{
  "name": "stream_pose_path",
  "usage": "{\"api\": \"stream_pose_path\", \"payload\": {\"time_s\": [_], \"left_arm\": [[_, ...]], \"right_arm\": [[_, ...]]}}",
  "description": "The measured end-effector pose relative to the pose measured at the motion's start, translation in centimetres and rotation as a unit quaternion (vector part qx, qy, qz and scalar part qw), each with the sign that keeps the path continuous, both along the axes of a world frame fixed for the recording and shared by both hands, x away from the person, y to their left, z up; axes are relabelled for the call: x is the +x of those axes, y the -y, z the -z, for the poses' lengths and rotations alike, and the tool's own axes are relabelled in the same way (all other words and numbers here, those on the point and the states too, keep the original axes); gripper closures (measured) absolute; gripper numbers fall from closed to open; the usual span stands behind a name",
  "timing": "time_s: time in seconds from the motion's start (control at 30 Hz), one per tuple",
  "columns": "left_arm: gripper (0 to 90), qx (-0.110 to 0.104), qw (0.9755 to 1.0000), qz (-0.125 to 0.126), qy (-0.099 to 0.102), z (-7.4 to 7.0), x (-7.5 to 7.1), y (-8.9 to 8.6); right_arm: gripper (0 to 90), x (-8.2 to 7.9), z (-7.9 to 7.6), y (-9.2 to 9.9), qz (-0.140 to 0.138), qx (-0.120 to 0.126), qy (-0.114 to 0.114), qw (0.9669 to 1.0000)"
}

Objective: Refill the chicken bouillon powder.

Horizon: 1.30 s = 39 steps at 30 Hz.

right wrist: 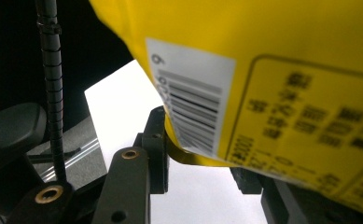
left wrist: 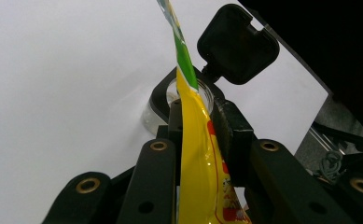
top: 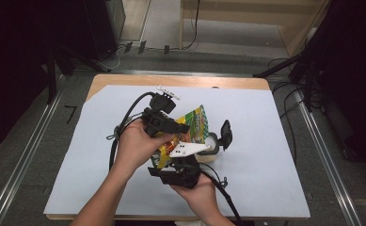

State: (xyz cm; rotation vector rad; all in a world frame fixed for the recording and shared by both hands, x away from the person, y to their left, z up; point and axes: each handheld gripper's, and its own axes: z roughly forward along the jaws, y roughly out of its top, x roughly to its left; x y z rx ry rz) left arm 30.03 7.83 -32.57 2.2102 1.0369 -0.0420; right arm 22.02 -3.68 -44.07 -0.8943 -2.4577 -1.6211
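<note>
**Yellow pouch tilted over an open jar**

Yellow and glossy, the pouch [top: 190, 129] hangs above the table [top: 265, 188], carried by both our tools. Our left gripper [left wrist: 195, 126] is clenched on the pouch's thin edge: in the left gripper view both pads press the foil flat between them. Our right gripper [top: 180, 173] has the lower end, the barcode side, between its jaws; in the right gripper view the left pad touches the foil, but the other pad sits behind the pouch, so we cannot tell whether that grip is firm.

Just beyond the pouch stands a clear jar [left wrist: 170, 100] with a black collar, its hinged lid [left wrist: 237, 44] flipped up and open. The pouch's green-edged top runs up past the jar's mouth.

We judge the step in hand to be lining the pouch up for pouring. Next, we need the top corner brought over the mouth and the lower end raised gently, keeping the foil clear of the lid.
</note>
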Motion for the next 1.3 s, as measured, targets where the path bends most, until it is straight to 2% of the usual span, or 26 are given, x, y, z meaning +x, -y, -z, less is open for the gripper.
{"api": "stream_pose_path", "payload": {"time_s": [0.73, 0.93, 1.03, 1.3], "left_arm": [[78.7, -0.008, 0.9999, -0.002, -0.007, 0.10, 0.26, -0.20], [79.6, -0.024, 0.9990, -0.013, -0.035, 0.32, 0.64, -0.60], [79.9, -0.030, 0.9986, -0.016, -0.041, 0.37, 0.74, -0.72], [79.0, -0.027, 0.9988, -0.021, -0.035, 0.38, 0.79, -0.67]], "right_arm": [[64.5, -0.02, -0.08, 0.01, 0.001, -0.001, 0.001, 1.0000], [64.4, -0.05, -0.11, -0.04, 0.000, -0.003, 0.002, 1.0000], [64.4, -0.08, -0.10, -0.08, -0.001, -0.006, 0.004, 1.0000], [64.1, -0.09, -0.23, -0.08, 0.000, -0.006, 0.005, 1.0000]]}}
